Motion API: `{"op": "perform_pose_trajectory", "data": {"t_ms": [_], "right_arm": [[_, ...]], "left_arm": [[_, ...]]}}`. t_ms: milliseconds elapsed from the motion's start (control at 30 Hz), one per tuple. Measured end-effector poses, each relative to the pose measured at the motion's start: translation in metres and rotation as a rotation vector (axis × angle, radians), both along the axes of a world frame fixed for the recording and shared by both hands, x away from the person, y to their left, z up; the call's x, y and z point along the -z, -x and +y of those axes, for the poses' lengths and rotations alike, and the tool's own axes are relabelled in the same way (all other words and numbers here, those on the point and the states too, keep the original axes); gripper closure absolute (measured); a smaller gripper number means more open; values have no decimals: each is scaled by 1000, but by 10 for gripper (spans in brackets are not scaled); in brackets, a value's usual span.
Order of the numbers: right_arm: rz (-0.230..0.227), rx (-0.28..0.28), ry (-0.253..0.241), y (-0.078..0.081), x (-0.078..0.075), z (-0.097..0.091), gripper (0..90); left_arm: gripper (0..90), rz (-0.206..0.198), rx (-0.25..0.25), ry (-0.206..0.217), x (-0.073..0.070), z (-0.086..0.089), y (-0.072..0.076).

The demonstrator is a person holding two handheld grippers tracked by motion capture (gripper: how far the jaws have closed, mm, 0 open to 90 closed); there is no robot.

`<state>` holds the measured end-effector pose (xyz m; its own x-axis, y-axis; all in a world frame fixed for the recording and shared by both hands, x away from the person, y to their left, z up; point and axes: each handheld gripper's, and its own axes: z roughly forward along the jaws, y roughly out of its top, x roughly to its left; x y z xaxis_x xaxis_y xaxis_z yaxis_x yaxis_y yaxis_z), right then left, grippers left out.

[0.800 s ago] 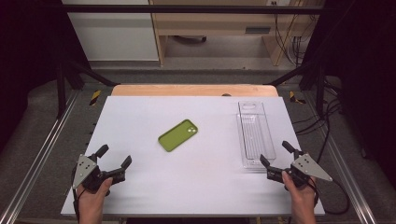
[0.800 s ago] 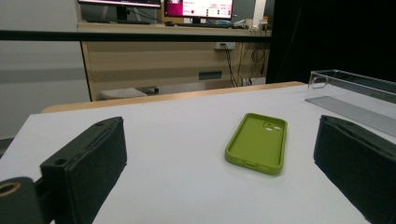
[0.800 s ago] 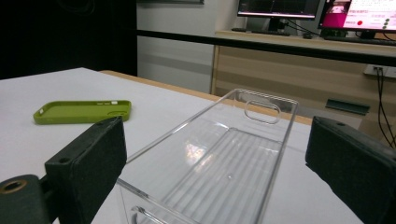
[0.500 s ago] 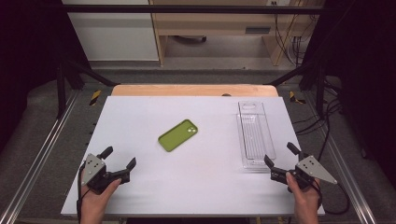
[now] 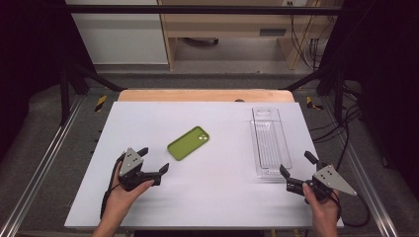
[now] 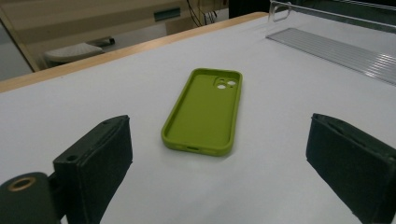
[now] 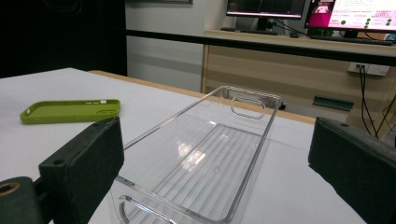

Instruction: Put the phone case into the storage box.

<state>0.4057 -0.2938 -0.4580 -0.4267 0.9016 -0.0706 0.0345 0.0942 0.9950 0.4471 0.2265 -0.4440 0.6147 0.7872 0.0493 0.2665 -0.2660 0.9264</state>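
Note:
A green phone case (image 5: 188, 142) lies open side up, near the middle of the white table (image 5: 217, 197). My left gripper (image 5: 154, 159) is open just short of the case's near end; in the left gripper view the case (image 6: 205, 109) lies ahead between the open jaws of that gripper (image 6: 219, 189). A clear plastic tray (image 5: 269, 141) stands empty at the right. My right gripper (image 5: 296, 163) is open at the tray's near end, and the tray (image 7: 210, 163) runs away from between its jaws. Nothing is held.
The table's wooden far edge (image 5: 205, 95) borders a drop to the floor. Metal frame rails (image 5: 44, 163) run along both sides. Cables (image 5: 341, 133) hang off the right side. A desk with monitors (image 7: 308, 14) stands beyond the table.
My left gripper has moved forward and to the right, closer to the green case. The right gripper has stayed at the tray's near end.

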Motion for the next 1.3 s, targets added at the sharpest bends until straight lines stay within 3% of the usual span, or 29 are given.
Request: {"op": "perform_pose_trajectory", "data": {"t_ms": [333,433,533,633,667,733,833,1000,1133,1300], "right_arm": [[-1,-2,-4,0,0,1,41],[3,-2,4,0,0,2,41],[-2,-3,11,1,-1,3,41],[-1,-4,8,1,-1,4,41],[-1,-2,7,2,-1,4,41],[-7,-8,6,2,-1,4,41],[-7,-5,6,3,-2,3,41],[-4,1,9,3,-2,4,41],[-2,3,4,3,-2,3,41],[-4,-3,15,3,-1,5,44]], "left_arm": [[128,101,56,-78,-8,-25,-28],[152,119,63,-71,-8,-27,-33],[236,142,67,-46,-13,-32,-42],[315,145,65,-61,-14,-35,-45],[343,147,61,-97,-16,-38,-49],[435,148,59,-129,-17,-41,-53],[565,151,51,-135,-17,-43,-56],[737,171,42,-179,-13,-50,-68],[842,188,58,-192,-11,-57,-74],[877,205,72,-220,-8,-68,-83]]}}
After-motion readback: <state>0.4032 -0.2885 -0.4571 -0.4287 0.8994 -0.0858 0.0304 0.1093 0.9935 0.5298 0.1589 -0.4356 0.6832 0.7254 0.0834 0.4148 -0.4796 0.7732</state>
